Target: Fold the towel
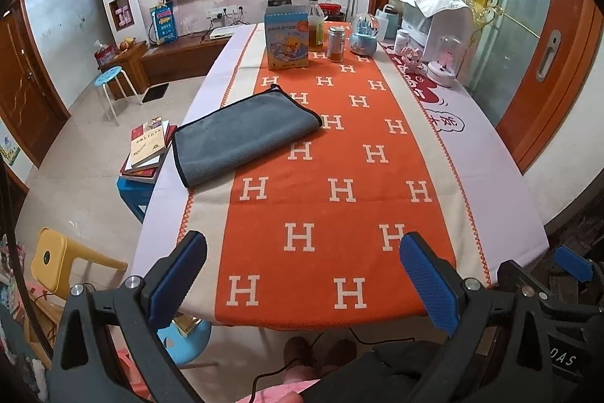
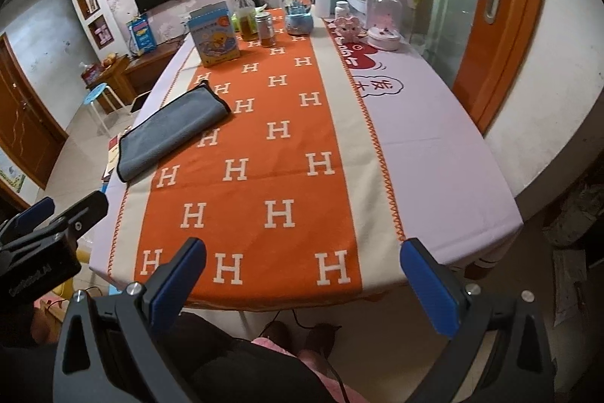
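Observation:
A grey towel (image 1: 241,135) with dark edging lies folded flat on the left side of the table, partly on the orange H-patterned runner (image 1: 339,191); it also shows in the right wrist view (image 2: 171,131). My left gripper (image 1: 302,274) is open and empty, held back above the table's near edge, far from the towel. My right gripper (image 2: 302,278) is open and empty, also at the near edge, to the right of the left one. Part of the right gripper (image 1: 573,263) shows in the left wrist view, and the left gripper (image 2: 49,225) shows in the right wrist view.
At the table's far end stand a blue box (image 1: 287,38), a bottle (image 1: 316,25), a jar (image 1: 336,44), a snow globe (image 1: 364,34), a glass dome (image 1: 445,63) and a white appliance (image 1: 438,21). Books on a blue stool (image 1: 147,153) and a yellow chair (image 1: 60,259) stand left of the table.

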`<state>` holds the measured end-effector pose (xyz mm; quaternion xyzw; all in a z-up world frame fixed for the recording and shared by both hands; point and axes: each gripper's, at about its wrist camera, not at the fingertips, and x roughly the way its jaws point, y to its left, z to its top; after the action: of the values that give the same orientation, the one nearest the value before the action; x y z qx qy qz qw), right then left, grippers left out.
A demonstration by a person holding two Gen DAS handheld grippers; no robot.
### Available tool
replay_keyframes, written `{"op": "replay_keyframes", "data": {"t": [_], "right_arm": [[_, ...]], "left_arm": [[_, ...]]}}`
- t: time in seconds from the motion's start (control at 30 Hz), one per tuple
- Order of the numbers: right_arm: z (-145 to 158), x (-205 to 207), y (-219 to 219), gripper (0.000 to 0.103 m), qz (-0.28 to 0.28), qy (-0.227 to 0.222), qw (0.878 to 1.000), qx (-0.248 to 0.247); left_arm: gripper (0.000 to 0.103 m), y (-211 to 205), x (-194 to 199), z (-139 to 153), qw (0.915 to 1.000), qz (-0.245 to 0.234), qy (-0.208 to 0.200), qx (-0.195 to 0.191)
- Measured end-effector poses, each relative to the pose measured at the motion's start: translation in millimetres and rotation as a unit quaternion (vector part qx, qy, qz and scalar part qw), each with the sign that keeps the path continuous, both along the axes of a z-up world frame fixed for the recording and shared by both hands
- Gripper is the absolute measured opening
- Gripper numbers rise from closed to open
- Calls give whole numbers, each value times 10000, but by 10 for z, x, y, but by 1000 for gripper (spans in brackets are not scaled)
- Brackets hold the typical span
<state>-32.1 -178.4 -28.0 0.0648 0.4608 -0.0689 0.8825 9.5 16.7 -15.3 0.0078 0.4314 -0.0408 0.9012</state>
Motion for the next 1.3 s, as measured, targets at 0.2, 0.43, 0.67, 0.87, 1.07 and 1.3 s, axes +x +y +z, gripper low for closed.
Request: {"op": "replay_keyframes", "data": {"t": [0.2,0.43,0.67,0.87,1.07,1.3], "right_arm": [[29,-18,59,103,51,-58,9999,-130],[34,12,57,103,33,-62,9999,-156],[20,27,71,103,39,-27,9999,-126],[-24,61,107,103,70,36,9999,-77],[-52,84,139,103,140,103,9998,-25],[-60,90,154,103,164,122,9998,-10]], "left_arm": [[102,-5,12,1,10000,-34,-15,19],[102,-45,63,-8,9999,-97,-36,26],[102,-73,95,-16,9998,-154,-43,67],[102,-73,105,-24,9999,-154,-48,62],[102,-20,91,-47,9999,-128,-55,61],[102,-11,88,-49,9999,-135,-52,64]]}}
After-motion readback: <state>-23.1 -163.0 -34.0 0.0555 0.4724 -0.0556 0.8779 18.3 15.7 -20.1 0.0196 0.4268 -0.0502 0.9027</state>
